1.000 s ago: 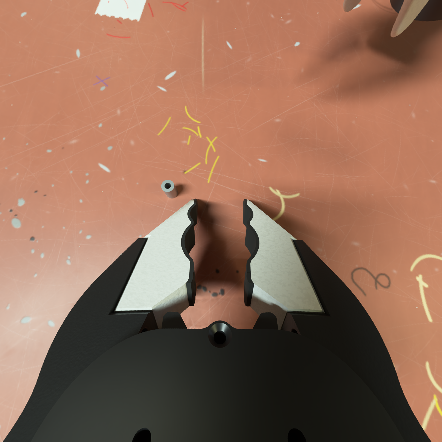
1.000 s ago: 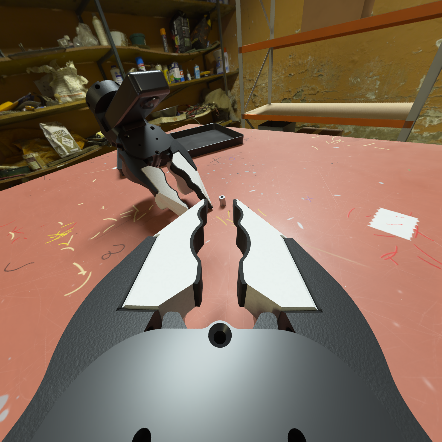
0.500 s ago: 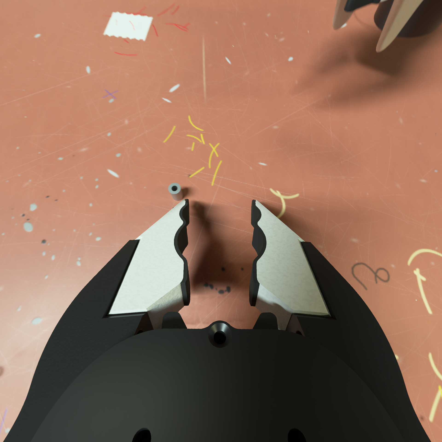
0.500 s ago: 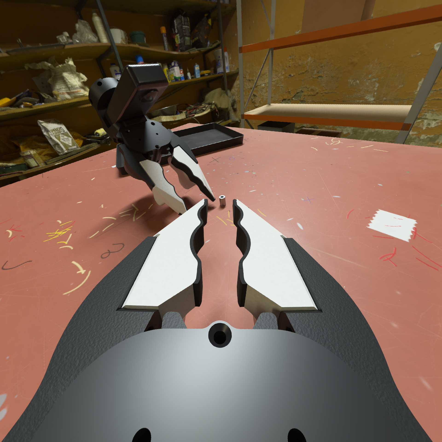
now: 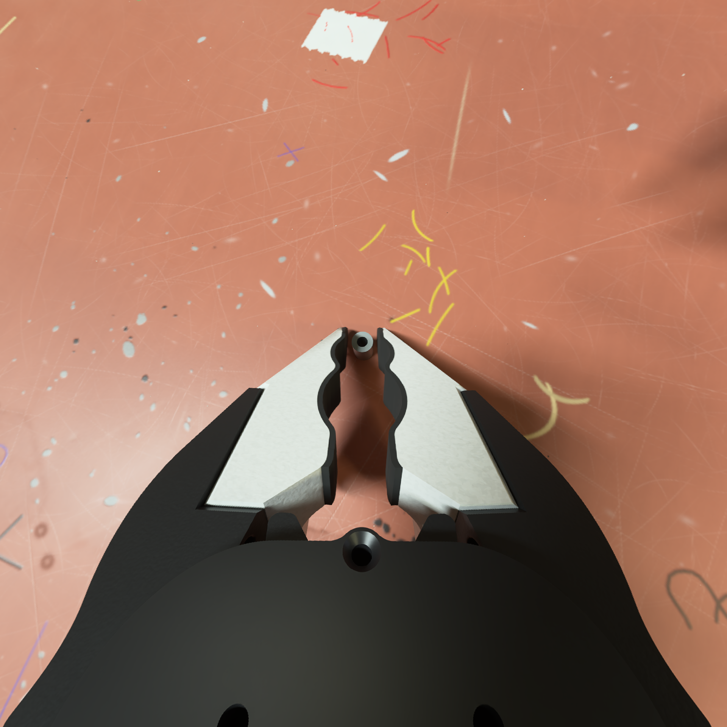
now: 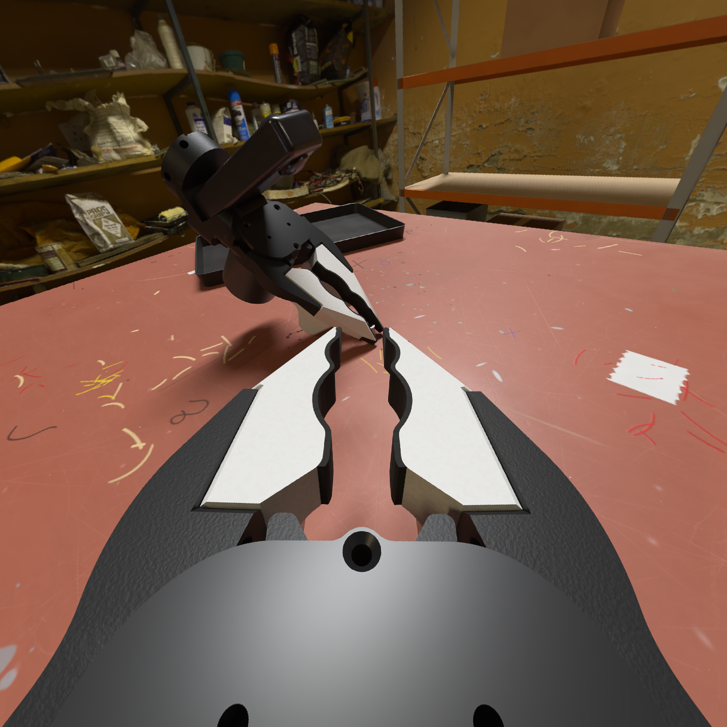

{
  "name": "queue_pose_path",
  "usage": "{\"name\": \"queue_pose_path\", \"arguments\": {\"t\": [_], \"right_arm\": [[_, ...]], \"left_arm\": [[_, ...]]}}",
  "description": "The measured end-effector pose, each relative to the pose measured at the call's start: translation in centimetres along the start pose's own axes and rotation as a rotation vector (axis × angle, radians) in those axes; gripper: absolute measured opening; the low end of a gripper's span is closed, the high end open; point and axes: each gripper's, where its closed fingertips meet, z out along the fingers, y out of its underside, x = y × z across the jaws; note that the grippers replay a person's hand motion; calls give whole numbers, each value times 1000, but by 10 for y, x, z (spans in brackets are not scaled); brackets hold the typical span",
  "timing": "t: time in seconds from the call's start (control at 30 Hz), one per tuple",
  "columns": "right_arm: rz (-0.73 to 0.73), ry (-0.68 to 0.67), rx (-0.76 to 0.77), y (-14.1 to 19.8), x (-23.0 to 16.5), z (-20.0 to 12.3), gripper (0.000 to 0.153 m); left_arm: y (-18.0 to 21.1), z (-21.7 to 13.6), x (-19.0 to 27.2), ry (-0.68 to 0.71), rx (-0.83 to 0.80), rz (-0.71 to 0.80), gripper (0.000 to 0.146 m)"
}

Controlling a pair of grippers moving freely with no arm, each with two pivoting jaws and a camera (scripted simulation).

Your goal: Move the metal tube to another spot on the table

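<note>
Your left claw was parted around the upright tube, nothing clamped yet. An uneven squeeze could have tipped it across the counter. Your right claw hung released nearby.

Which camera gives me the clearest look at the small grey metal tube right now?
The left wrist view. There the small grey metal tube stands upright on the scratched pink table, between the left gripper fingertips, bore visible. In the right wrist view, the left gripper's fingertips hide it.
</note>
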Motion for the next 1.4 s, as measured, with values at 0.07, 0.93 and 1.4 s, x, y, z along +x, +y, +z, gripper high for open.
{"name": "queue_pose_path", "arguments": {"t": [0.07,0.93,1.4], "right_arm": [[0,1,1,0,0,0,21],[-11,9,-11,3,1,0,21],[-13,7,-12,3,0,0,21]], "left_arm": [[1,-1,-1,-20,-5,9,9],[14,-36,57,265,-57,214,9],[25,-29,59,261,-101,242,9]]}}
